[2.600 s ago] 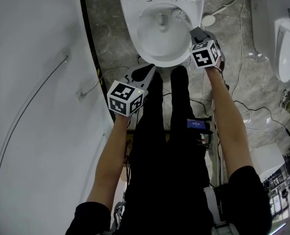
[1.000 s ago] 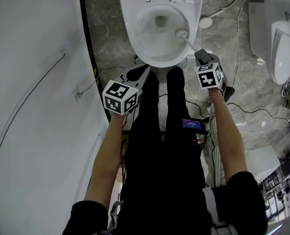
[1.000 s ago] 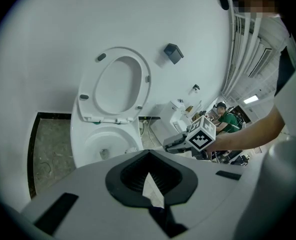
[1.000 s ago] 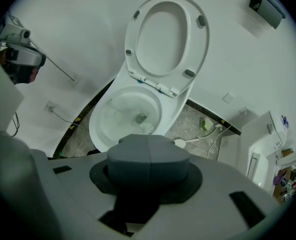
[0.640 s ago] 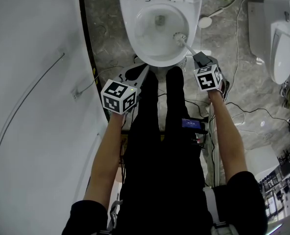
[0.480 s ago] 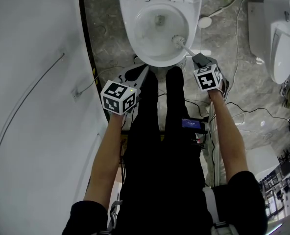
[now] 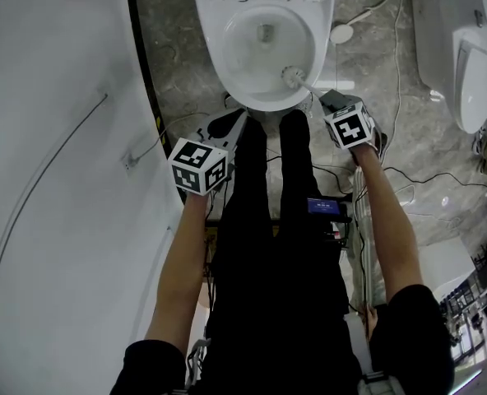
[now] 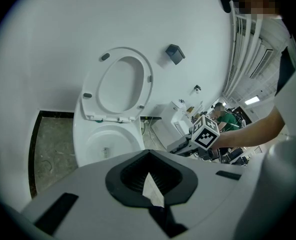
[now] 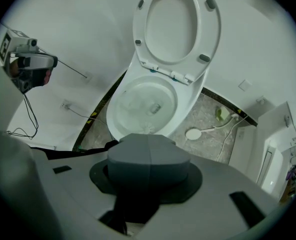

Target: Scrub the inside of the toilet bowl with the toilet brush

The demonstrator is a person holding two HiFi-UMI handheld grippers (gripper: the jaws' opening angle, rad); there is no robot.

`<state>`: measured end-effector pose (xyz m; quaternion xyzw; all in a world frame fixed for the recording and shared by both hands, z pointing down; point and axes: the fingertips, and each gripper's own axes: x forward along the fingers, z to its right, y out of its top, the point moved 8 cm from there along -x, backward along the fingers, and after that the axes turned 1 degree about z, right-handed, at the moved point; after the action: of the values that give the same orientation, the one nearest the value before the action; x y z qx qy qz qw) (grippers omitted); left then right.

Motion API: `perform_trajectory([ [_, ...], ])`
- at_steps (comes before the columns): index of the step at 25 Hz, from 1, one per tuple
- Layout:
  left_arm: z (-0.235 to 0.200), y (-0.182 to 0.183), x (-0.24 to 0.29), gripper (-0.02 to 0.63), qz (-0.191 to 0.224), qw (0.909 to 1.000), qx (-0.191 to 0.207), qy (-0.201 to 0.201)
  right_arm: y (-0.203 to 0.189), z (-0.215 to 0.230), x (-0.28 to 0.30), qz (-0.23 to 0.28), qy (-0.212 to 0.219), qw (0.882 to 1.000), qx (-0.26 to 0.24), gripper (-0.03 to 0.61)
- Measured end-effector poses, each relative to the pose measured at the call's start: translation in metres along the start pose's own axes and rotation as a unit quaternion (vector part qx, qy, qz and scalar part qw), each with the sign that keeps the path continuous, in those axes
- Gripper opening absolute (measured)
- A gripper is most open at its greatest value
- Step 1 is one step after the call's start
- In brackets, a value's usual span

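The white toilet bowl (image 7: 224,64) stands open at the top of the head view, with water at its bottom. The toilet brush (image 7: 292,76) has its white bristle head against the bowl's near right inner wall, just under the rim. Its handle runs back into my right gripper (image 7: 330,99), which is shut on it. In the right gripper view the brush head (image 9: 147,129) shows just above the closed jaws (image 9: 149,156), inside the bowl (image 9: 138,91). My left gripper (image 7: 231,120) hovers open and holds nothing, left of the person's legs and short of the bowl (image 8: 108,139).
The seat and lid (image 9: 175,24) stand raised against the wall. A white curved wall (image 7: 54,179) fills the left. A round white object on a cord (image 7: 340,33) and loose cables lie on the stone floor at right, near another white fixture (image 7: 466,64).
The right gripper has drawn back toward the person, and the brush head has slid from the bowl's far right side down to its near right wall. The left gripper has barely moved.
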<state>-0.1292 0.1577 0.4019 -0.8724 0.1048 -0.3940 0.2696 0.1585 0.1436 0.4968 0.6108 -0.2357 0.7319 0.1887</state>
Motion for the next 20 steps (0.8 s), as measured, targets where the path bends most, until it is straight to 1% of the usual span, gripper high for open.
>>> perform_trajectory([
  [2, 0.000, -0.001, -0.001, 0.007, 0.000, 1.0000, 0.001, 0.000, -0.002, -0.003, 0.001, -0.009, 0.011, 1.000, 0.011, 0.150],
  [7, 0.001, -0.004, -0.002, 0.007, 0.000, 1.0000, -0.001, 0.001, -0.001, -0.006, 0.004, -0.008, 0.018, 1.000, 0.008, 0.150],
  [12, 0.001, -0.006, -0.003, 0.007, 0.001, 1.0000, -0.002, 0.001, 0.000, -0.010, 0.007, -0.018, 0.035, 0.999, 0.024, 0.152],
  [20, 0.000, -0.008, -0.001, 0.006, 0.003, 1.0000, -0.005, 0.001, 0.001, -0.025, 0.015, -0.024, 0.057, 0.998, 0.032, 0.153],
])
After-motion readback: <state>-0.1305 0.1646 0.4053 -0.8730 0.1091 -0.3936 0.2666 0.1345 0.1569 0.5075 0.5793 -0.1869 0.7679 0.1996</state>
